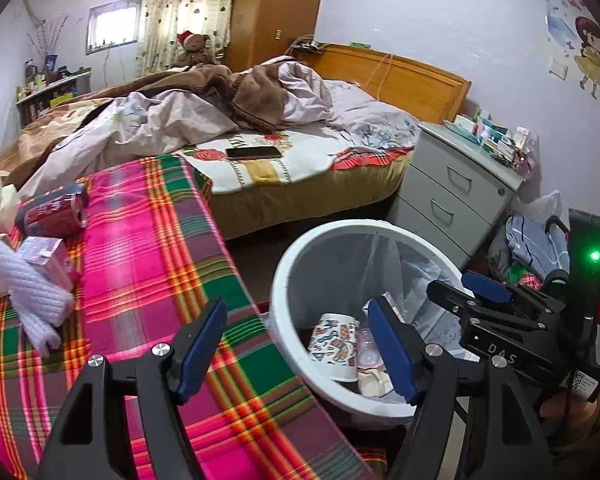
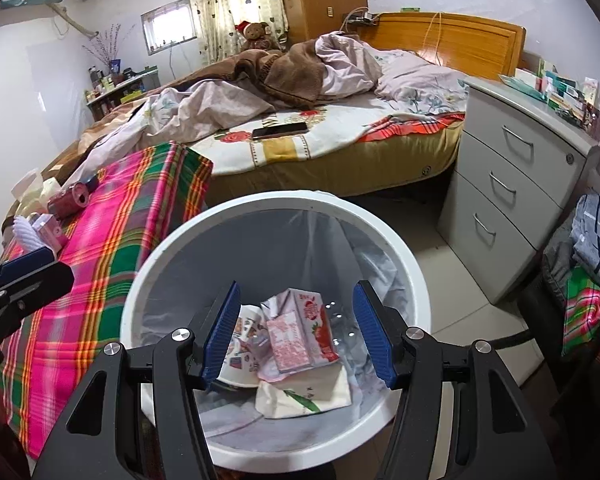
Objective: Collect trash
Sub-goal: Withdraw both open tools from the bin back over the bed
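Note:
A white bin [image 1: 284, 280] lined with a clear bag stands on the floor beside a table under a plaid cloth [image 1: 148, 240]. My right gripper [image 2: 298, 336] hangs open over the bin [image 2: 140, 300]. Below its jaws a pink carton [image 2: 300, 332] lies loose on a paper cup [image 2: 240, 344] and a white-green carton [image 2: 304, 396]. My left gripper [image 1: 296, 348] is open and empty, straddling the table edge and the bin rim. At the table's far left lie a crushed red can [image 1: 52, 212], a pink carton [image 1: 48, 256] and a white knitted piece [image 1: 32, 292].
An unmade bed [image 1: 300, 168] with a dark phone [image 1: 254, 153] on it stands behind the table. A grey drawer unit [image 1: 452, 196] with boxes on top is right of the bin. Folded clothes [image 1: 536, 240] are piled at the far right. The right gripper [image 1: 450, 282] reaches over the bin's right rim.

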The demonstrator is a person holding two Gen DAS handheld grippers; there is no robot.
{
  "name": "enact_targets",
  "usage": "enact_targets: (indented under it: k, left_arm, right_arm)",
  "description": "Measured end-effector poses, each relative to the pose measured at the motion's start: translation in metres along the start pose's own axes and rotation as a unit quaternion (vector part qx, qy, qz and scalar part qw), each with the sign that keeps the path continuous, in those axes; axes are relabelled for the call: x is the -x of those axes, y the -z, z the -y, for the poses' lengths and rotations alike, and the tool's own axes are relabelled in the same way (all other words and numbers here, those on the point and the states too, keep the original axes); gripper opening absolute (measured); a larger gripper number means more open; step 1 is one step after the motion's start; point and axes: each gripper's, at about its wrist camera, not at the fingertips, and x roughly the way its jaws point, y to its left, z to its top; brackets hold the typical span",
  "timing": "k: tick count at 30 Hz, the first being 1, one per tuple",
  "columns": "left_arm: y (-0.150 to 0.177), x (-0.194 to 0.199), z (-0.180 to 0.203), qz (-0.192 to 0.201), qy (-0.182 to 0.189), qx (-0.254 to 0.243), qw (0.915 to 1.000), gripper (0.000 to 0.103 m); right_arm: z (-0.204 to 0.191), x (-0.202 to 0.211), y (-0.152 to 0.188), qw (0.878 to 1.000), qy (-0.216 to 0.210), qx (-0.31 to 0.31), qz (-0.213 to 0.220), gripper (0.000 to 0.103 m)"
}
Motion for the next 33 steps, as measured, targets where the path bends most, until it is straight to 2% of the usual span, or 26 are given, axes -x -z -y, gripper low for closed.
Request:
enact_targets:
  k: [10,18,33]
  left_arm:
    - [0.005,0.024,-0.029,0.019,-0.030,0.017,0.9992,0.075]
    - [0.015,0.045,-0.068,0.031,-0.060,0.053,0.9963,0.075]
    - [0.033,0.084,-0.164,0.053,-0.135,0.130,0.9808,0.075]
  right_arm:
    - [-0.020,0.006,-0.004,1.000,-0.018,0.008,0.019,0.060]
    - [-0.046,0.008,-0.009,0.998,-0.040,0.026,0.029,0.060]
    - [-0.119,-0.005,-0.016,0.992,-0.092,0.081,0.025,0.060]
